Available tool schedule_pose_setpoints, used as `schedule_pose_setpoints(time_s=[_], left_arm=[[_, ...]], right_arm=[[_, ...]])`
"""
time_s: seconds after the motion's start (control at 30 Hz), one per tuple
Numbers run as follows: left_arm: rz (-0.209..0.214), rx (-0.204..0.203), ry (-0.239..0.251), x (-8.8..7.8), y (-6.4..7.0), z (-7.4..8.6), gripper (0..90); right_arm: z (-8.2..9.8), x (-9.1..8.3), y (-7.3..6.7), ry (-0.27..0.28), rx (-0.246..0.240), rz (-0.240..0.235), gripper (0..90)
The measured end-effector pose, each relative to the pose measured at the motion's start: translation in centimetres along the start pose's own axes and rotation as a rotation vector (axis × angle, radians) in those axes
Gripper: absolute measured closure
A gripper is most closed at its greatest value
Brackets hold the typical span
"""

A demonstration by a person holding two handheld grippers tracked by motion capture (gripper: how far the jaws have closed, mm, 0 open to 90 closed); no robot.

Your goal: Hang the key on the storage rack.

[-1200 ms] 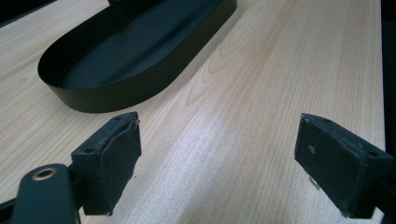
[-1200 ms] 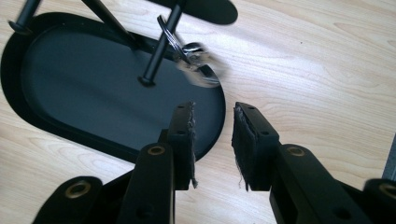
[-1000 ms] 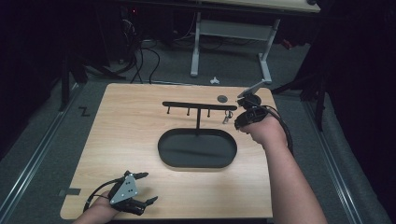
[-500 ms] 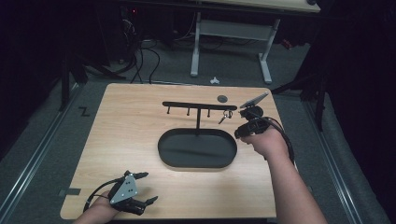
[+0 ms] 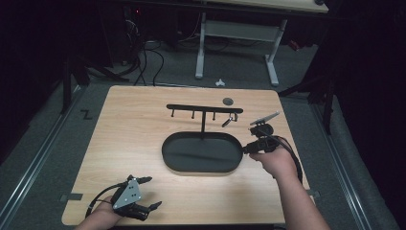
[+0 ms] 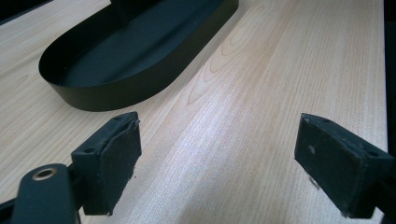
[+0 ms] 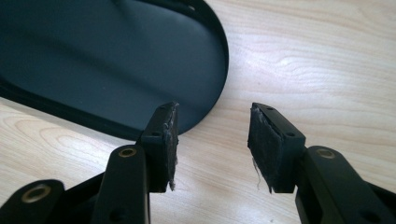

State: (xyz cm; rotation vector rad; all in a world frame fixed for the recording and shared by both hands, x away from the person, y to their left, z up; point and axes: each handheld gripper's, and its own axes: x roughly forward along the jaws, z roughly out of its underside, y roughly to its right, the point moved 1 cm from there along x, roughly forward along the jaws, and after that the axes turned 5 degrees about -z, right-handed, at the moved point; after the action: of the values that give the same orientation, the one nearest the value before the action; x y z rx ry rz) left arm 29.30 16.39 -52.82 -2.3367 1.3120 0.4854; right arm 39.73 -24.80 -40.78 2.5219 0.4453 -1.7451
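A black oval tray (image 5: 201,172) lies at the table's middle, with a black T-shaped hook rack (image 5: 203,109) rising from its far side. A small metal piece (image 5: 231,120) hangs at the rack's right end. My right gripper (image 5: 246,149) is low beside the tray's right end. In the right gripper view its jaws (image 7: 212,135) have just been opening, with only bare wood between the pads and the tray's rim (image 7: 70,114) right ahead. My left gripper (image 5: 152,193) rests open at the near left corner. Its pads (image 6: 219,154) stand wide apart, facing the tray's wall (image 6: 121,88).
A small dark disc (image 5: 228,101) lies on the wooden table (image 5: 129,129) behind the rack. The table's near edge runs just below the left hand. Past the far edge is a grey floor with cables and a white desk frame (image 5: 201,48).
My right hand has come down and toward the near side, from the rack's right end to the tray's right end, and its jaws have spread. The left gripper has stayed put.
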Motion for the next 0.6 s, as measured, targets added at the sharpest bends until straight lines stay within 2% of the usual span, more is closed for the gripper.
schedule_pose_setpoints(time_s=[0.13,0.3,0.53,0.6], left_arm=[[0.0,0.002,-0.002,0.0,0.0,0.0,15.1],[-0.003,0.001,-0.002,0.0,0.0,0.0,15.1],[-0.002,0.0,-0.005,0.0,-0.1,0.0,15.1],[-0.003,-0.001,-0.006,0.0,-0.1,0.0,15.1]], right_arm=[[1.5,0.9,0.0,0.025,-0.006,0.006,51.6],[3.6,2.2,-0.1,0.083,-0.008,0.021,51.2],[7.4,3.9,-0.1,0.241,-0.032,0.038,47.2],[8.5,4.4,-0.2,0.288,-0.025,0.035,45.7]])
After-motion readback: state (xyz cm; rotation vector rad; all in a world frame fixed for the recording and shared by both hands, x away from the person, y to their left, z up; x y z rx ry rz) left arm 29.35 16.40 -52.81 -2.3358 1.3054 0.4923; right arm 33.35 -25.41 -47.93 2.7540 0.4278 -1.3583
